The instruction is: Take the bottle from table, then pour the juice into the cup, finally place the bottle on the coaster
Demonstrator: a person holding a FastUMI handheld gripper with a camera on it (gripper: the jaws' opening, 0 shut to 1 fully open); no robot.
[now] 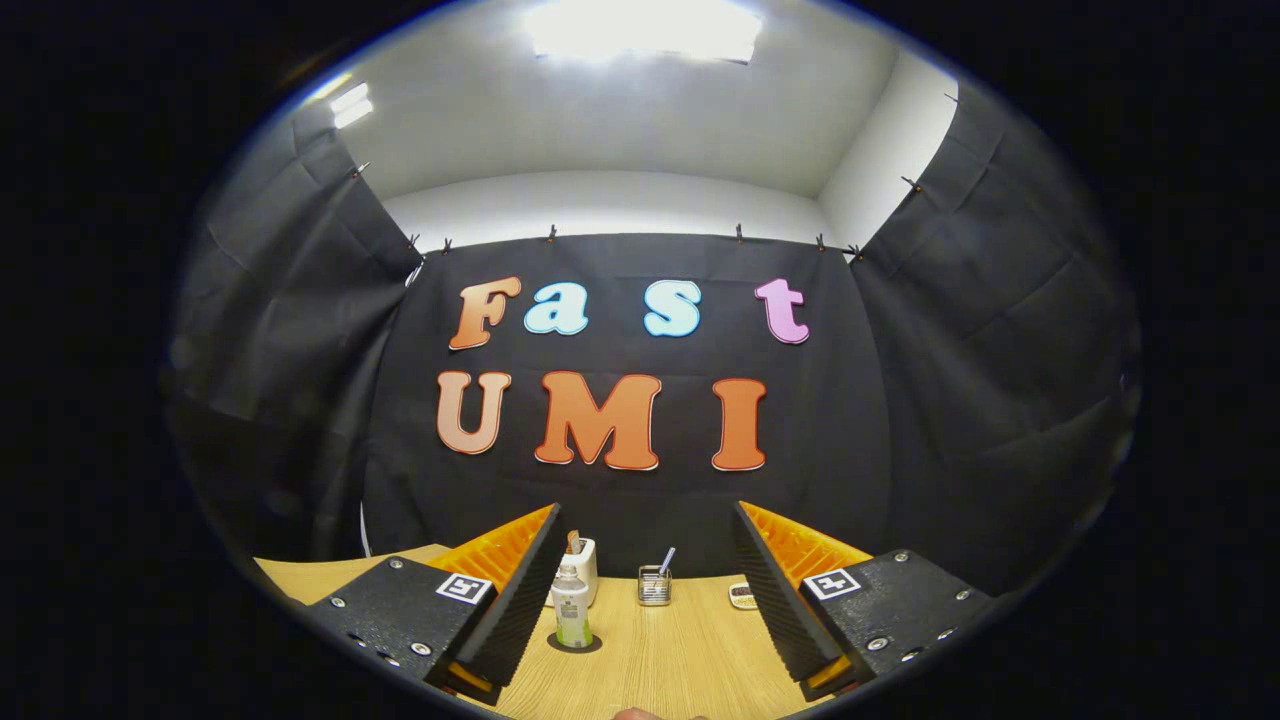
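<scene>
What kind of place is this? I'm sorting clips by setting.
Probably a staged recording booth, not a home: black cloth wall, wooden table with a bottle, a glass cup and a white holder ahead of the open tongs.

A recording booth is showing here: black cloth (pixel 950 400) is hanging pinned as walls around a wooden table (pixel 660 670), a ceiling light (pixel 640 30) glaring overhead.

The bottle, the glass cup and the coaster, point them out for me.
bottle (pixel 572 612): gripper view, on its label.
glass cup (pixel 654 587): gripper view, on its front wall.
coaster (pixel 742 596): gripper view, on its top face.
</scene>
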